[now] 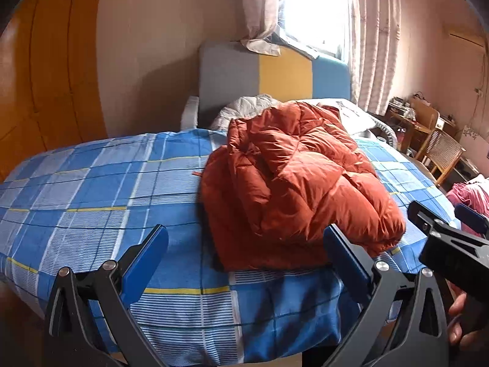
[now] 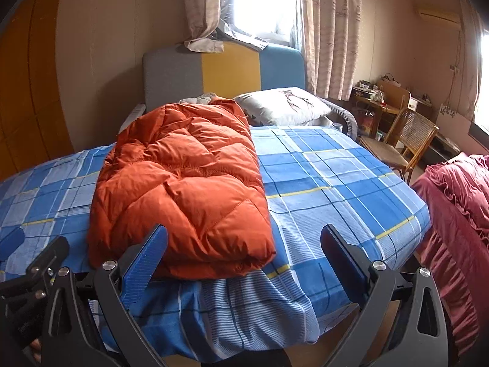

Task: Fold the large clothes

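Broadly, the bed (image 2: pixel 336 183) is filling both views, its blue checked sheet (image 1: pixel 91 202) hanging over the near edge, and the orange down jacket (image 2: pixel 183 189) is lying on it as a long, already doubled-up bundle running from the near edge away toward the grey, yellow and blue headboard (image 2: pixel 226 70). In the right wrist view the jacket is sitting left of centre with the white pillow (image 2: pixel 284 104) beyond its far end; in the left wrist view the same bundle (image 1: pixel 293 189) is sitting right of centre. Judging by its puffed quilted panels, the jacket is probably light and very soft, springy enough to balloon open after a fold, and its smooth shell is likely to slide between the pads, so a deep bite on a thick folded edge or a stitched seam near a corner looks safer than a pinch on loose fabric. The left gripper (image 1: pixel 244 257) is standing with its jaws spread wide, holding nothing, hovering by the near bed edge, its right blue pad (image 1: pixel 345 263) just in front of the jacket's near hem though contact cannot be judged. The right gripper (image 2: pixel 244 257) is likewise gaping fully and empty, its left pad (image 2: pixel 146 260) overlapping the jacket's near end in the picture.
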